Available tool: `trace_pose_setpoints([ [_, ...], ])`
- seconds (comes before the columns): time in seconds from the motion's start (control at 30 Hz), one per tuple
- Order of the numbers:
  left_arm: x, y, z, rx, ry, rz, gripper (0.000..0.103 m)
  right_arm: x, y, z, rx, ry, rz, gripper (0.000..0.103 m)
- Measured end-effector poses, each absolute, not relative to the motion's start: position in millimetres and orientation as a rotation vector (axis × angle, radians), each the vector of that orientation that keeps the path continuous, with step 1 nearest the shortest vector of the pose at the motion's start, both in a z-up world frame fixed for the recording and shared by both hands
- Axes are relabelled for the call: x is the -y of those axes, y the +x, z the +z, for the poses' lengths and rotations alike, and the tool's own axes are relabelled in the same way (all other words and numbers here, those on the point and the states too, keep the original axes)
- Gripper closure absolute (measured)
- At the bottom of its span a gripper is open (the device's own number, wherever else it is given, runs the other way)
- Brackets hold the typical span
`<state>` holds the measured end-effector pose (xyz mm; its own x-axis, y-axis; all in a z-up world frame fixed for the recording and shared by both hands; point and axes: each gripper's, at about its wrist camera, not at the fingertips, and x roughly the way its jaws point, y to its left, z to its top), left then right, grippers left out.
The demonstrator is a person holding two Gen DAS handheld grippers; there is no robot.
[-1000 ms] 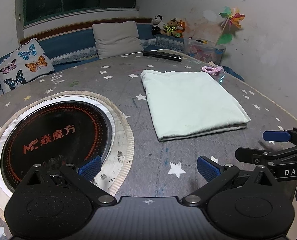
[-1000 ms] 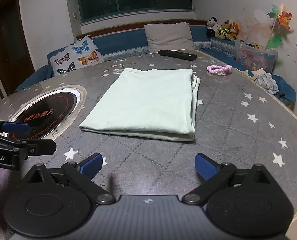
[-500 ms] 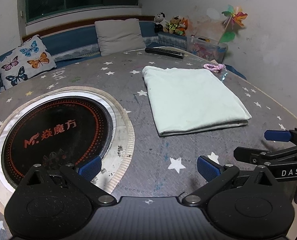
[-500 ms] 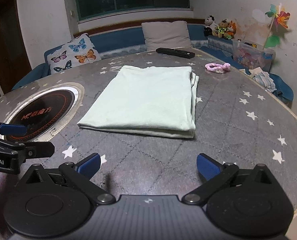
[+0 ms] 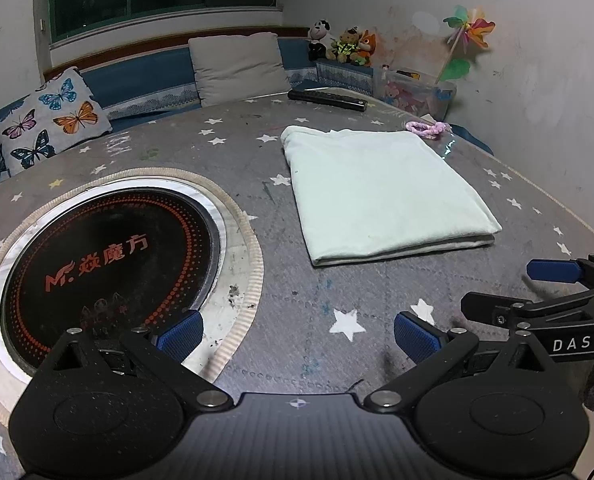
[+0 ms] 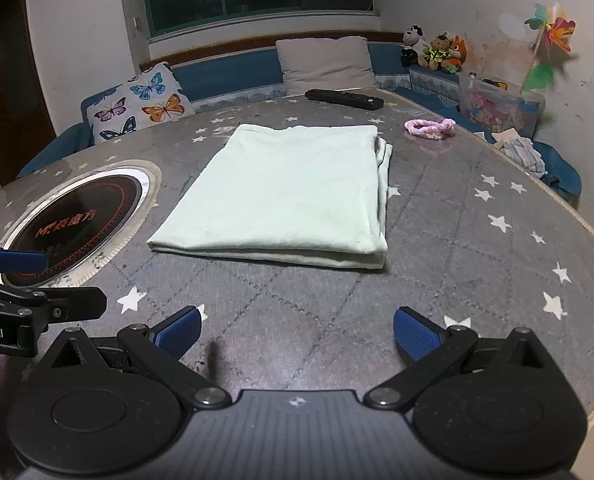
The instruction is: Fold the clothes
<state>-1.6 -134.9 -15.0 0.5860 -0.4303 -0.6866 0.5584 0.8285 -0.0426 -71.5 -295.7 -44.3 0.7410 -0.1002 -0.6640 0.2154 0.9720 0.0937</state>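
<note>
While the pale green cloth (image 6: 293, 192) lies flat as a neat rectangle in several layers on the star-patterned table (image 6: 437, 248), both tongs hang back from it, apart from the cloth. The left tongs (image 5: 297, 332) stand wide open and hold nothing; the right tongs (image 6: 297, 332) are likewise spread wide and empty. Seen from the right tongs, the cloth sits ahead and slightly left, its thick near edge facing them and its stacked layers showing along the right side. From the left tongs it lies ahead and to the right.

Judging by its tidy shape, the folding looks nearly done or between folds. If another fold is wanted, the next move would call for each tongs to reach forward and pinch a near corner through all layers.

Ahead-left of the left tongs is a round black cooktop (image 5: 105, 256) set into the table. Beyond the cloth lie a remote (image 6: 344, 99) and a pink band (image 6: 429, 128), well clear. The table edge curves close on the right.
</note>
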Motion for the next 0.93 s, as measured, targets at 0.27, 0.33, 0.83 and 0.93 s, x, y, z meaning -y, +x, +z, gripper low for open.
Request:
trace_pose_setpoints([
  [0.27,138.0,-6.6,-16.0,-0.752,0.193,-0.588,0.0,295.5,-73.2,-44.6,-0.72,0.17,-0.177,0.0],
  [0.33,138.0,-7.7,-16.0,-0.751,0.194,-0.589,0.0,295.2,-73.7,-44.5,-0.72,0.17,-0.178,0.0],
  [0.83,135.6,-12.9,-12.0,-0.738,0.188,-0.592,0.0,291.7,-75.5,-41.6,-0.715,0.167,-0.178,0.0],
  [0.93,135.1,-13.4,-11.0,-0.736,0.186,-0.595,0.0,291.5,-76.1,-40.9,-0.712,0.167,-0.177,0.0],
])
